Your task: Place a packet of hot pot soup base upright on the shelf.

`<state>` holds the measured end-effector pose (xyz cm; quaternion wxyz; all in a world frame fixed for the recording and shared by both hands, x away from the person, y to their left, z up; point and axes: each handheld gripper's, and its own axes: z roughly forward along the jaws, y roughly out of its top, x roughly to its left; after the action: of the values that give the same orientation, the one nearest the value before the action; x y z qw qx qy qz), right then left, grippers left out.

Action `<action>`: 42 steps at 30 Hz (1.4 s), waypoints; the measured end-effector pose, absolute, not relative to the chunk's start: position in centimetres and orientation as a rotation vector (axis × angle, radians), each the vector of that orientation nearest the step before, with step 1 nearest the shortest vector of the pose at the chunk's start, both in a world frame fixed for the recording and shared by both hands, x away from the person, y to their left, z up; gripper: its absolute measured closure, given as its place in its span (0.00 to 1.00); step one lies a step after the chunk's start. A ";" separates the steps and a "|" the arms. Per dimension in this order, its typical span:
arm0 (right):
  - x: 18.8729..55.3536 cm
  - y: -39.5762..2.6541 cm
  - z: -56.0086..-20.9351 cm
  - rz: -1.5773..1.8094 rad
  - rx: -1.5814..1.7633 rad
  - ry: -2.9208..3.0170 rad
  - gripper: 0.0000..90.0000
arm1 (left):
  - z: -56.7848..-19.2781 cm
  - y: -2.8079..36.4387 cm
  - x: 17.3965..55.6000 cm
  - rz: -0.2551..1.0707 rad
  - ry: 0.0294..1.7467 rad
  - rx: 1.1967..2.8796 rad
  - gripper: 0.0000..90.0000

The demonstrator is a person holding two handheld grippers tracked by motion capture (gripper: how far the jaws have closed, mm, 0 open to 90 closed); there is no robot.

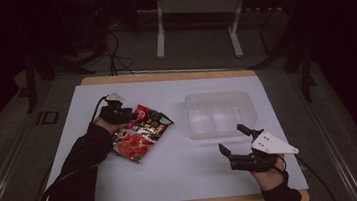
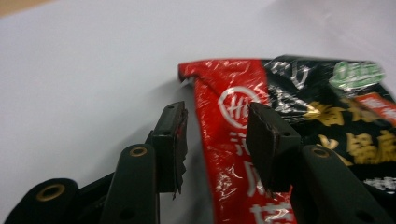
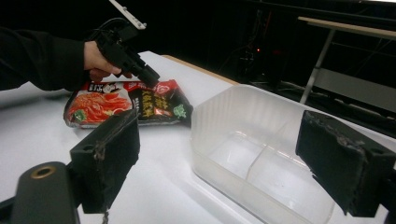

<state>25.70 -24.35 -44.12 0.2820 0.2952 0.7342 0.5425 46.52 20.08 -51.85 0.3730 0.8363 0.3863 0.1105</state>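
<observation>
At the left of the white table [image 1: 184,175], a glossy snack packet [image 1: 140,132] is seen lying flat, printed red at one end with a picture of food and black with gold and white lettering at the other, its red sealed edge slightly crumpled. The left gripper [image 1: 129,116] is lowered over that red corner with its jaws partly apart, the edge lying between the pads, though a firm pinch cannot be made out. Further right a clear divided plastic container [image 1: 221,114] is set, and near it the right gripper [image 1: 232,140] is held wide open, grasping nothing.
</observation>
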 end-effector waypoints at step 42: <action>25.6 -24.6 -43.7 1.461 0.800 1.956 0.17 | -47.9 18.5 43.7 0.367 0.917 2.088 0.98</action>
<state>25.57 -24.57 -43.73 0.2825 0.2988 0.7303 0.5455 43.66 18.49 -47.92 0.4042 0.8268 0.3632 0.1454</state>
